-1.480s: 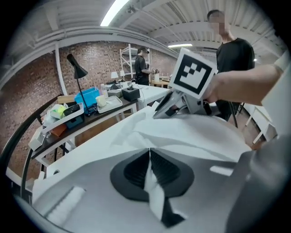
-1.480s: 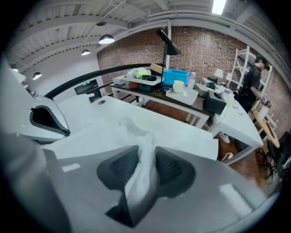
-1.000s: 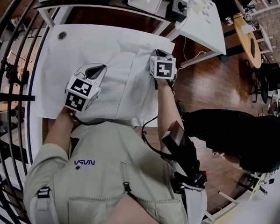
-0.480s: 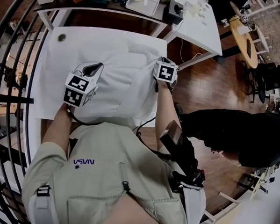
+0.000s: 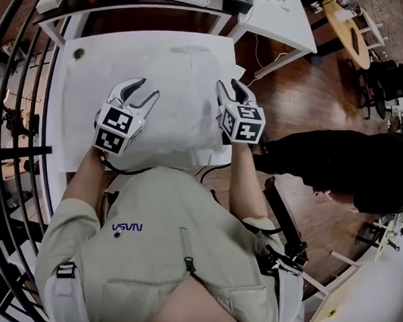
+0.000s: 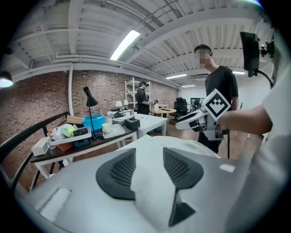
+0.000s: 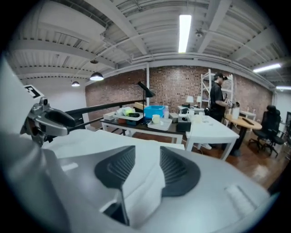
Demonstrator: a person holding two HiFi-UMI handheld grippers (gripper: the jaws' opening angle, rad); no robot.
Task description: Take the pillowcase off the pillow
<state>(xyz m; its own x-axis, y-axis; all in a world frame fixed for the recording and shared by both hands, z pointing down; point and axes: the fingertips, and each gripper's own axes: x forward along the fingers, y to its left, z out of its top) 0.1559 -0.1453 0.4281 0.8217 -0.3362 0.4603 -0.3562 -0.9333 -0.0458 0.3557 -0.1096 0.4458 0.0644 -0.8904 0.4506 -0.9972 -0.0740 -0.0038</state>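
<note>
A white pillow in its white pillowcase lies flat on the white table in the head view. My left gripper sits over its left part and my right gripper over its right edge. Both have just been opening and their jaws stand apart. In the left gripper view a raised fold of white cloth runs through the gap, with the pads off it. The right gripper view shows the same: a loose white fold between spread jaws. I cannot tell pillow from case.
A black railing runs along the table's left side. Behind stands a dark desk with trays and a blue box. A white desk is at the back right. A person in black stands on the wooden floor at right.
Both grippers went from shut on bunched cloth to open. The right one drew back toward me and to the right. The cloth heaped near my chest now lies flatter.
</note>
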